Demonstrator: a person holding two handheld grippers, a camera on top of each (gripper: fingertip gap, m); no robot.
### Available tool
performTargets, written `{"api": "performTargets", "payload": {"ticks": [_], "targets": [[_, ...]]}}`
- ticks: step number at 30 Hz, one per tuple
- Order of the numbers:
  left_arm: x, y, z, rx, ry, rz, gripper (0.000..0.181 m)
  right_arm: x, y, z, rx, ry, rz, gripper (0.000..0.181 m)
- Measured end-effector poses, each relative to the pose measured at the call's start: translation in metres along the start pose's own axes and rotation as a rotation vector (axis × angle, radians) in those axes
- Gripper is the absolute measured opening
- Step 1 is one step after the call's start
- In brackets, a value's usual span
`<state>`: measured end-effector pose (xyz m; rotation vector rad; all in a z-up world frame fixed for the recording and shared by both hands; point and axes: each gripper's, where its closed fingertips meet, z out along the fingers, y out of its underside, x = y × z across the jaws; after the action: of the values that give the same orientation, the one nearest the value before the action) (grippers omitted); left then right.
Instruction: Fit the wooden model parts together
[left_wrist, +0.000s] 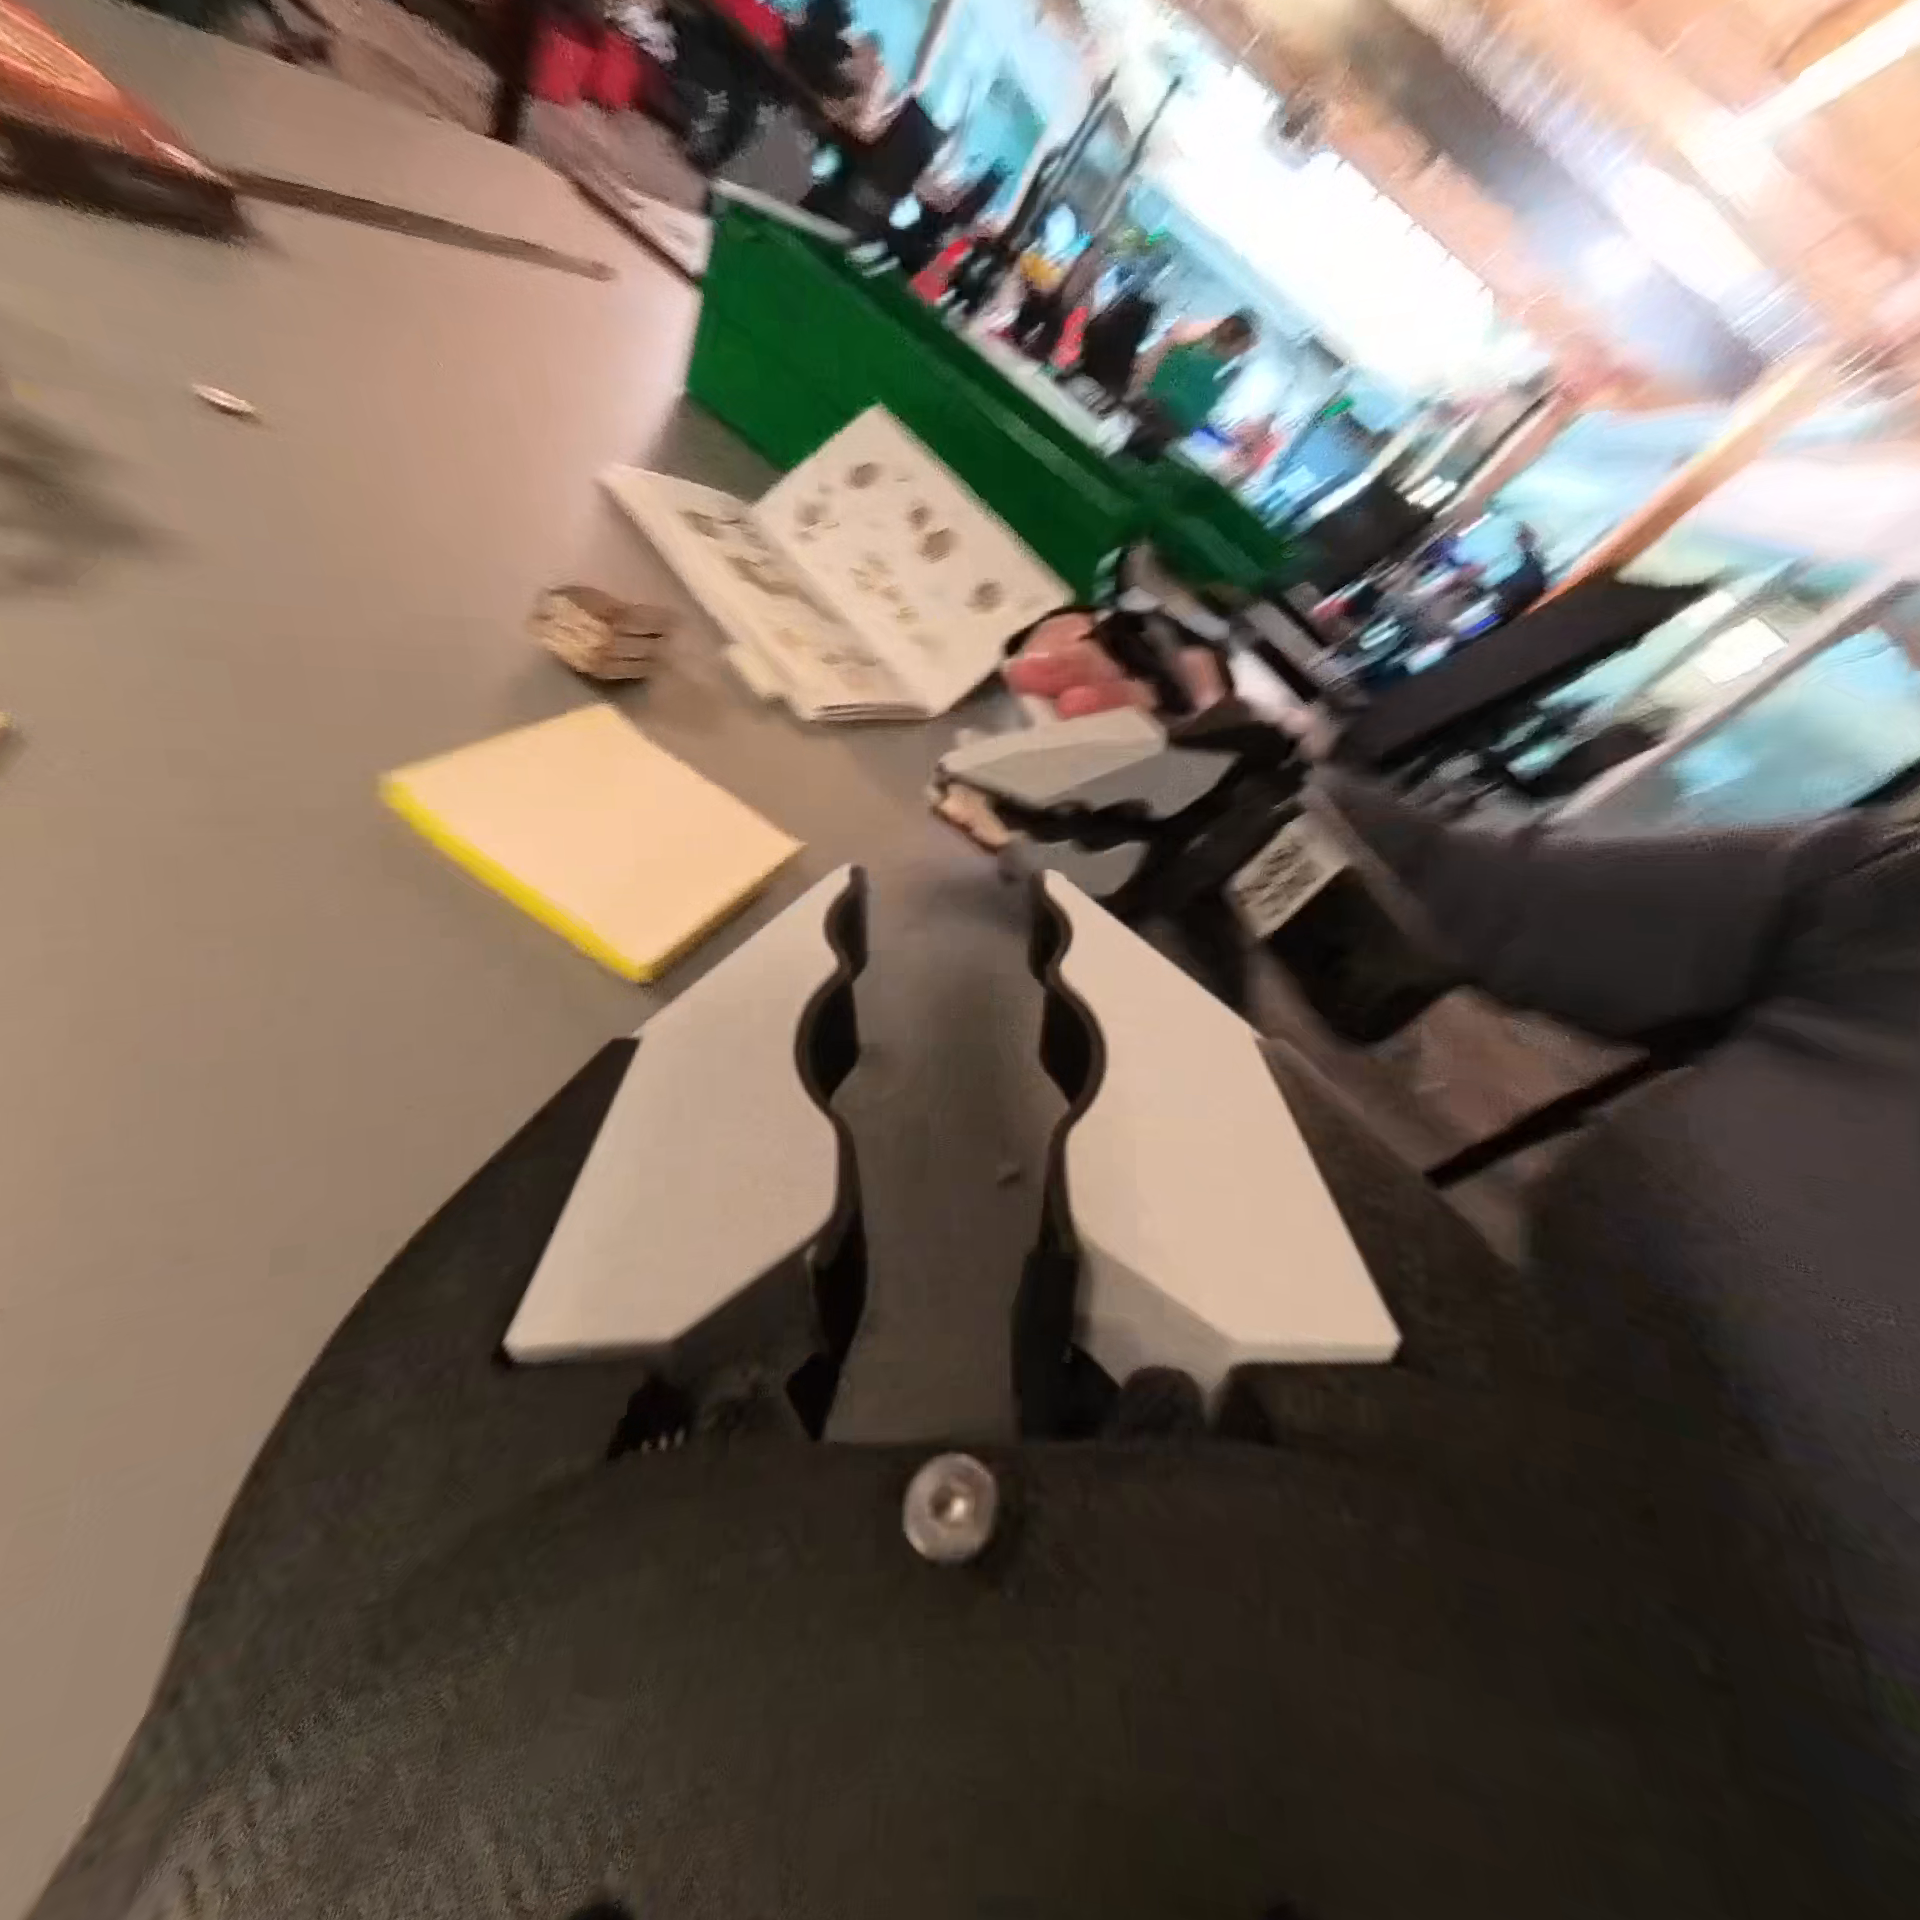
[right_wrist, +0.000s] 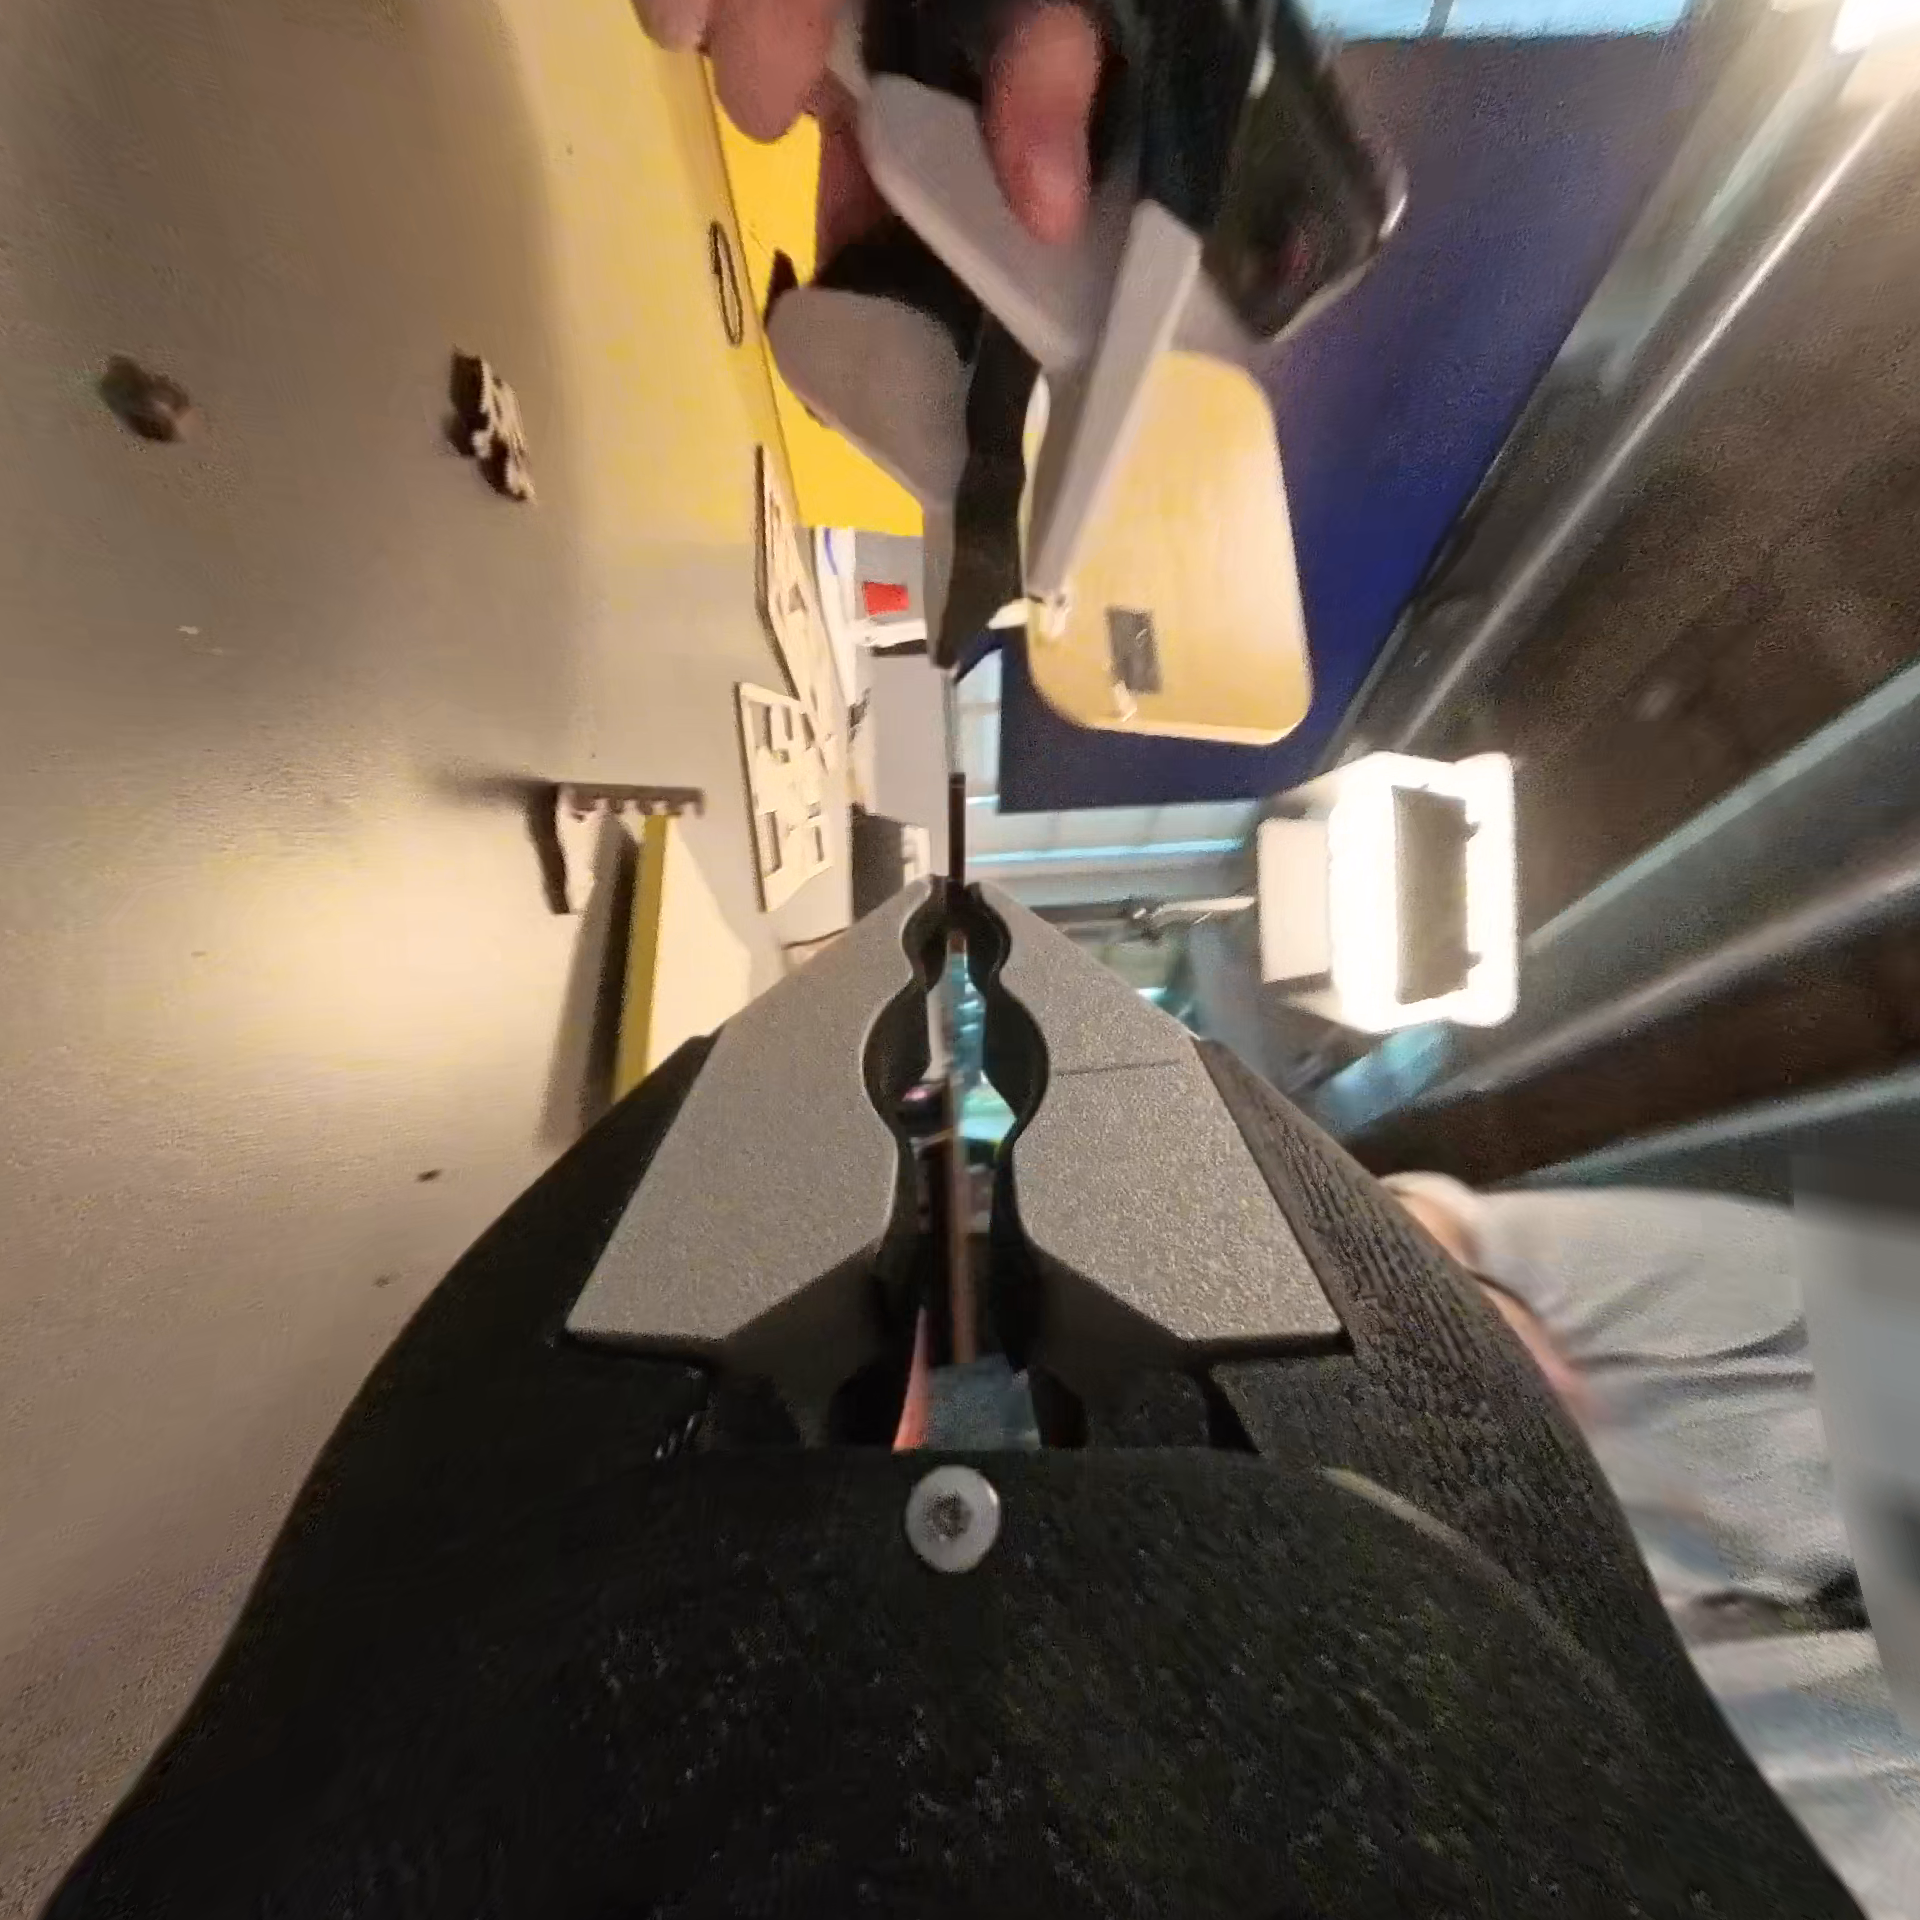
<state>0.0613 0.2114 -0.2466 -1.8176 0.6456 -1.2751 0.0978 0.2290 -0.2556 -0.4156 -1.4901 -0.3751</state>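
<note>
My left gripper (left_wrist: 948, 896) is open and empty, held low over the grey table (left_wrist: 312, 1039). The view is blurred. My right gripper (right_wrist: 954, 902) is shut on a thin flat wooden piece (right_wrist: 954, 821) seen edge-on, which sticks out past the tips. The right wrist view is rolled on its side. The left gripper (right_wrist: 997, 618), held by a hand, shows above and beyond the piece, apart from it. The right gripper also shows in the left wrist view (left_wrist: 966, 800), ahead and to the right. A small wooden assembly (left_wrist: 597, 634) sits on the table farther ahead.
A yellow-edged pad (left_wrist: 592, 831) lies just ahead on the left, and an open instruction booklet (left_wrist: 831, 582) lies beyond it. A green bin (left_wrist: 883, 353) stands at the table's far edge. Punched wooden sheets (right_wrist: 790, 790) and small loose parts (right_wrist: 488, 426) lie on the table.
</note>
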Motion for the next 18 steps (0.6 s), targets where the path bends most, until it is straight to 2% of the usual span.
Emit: {"api": "performTargets", "payload": {"ticks": [3,8,18], "targets": [[-0.015,0.023,0.013,-0.156,-0.055,0.162,0.035,-0.017,0.011,0.000,-0.041,-0.050,0.110,0.001],[-0.027,0.047,0.033,-0.345,-0.057,0.318,0.031,-0.042,0.011,0.001,-0.043,-0.142,0.132,0.000],[-0.042,0.051,0.044,-0.388,-0.118,0.342,0.021,-0.053,0.014,0.007,-0.034,-0.207,0.174,0.001]]}}
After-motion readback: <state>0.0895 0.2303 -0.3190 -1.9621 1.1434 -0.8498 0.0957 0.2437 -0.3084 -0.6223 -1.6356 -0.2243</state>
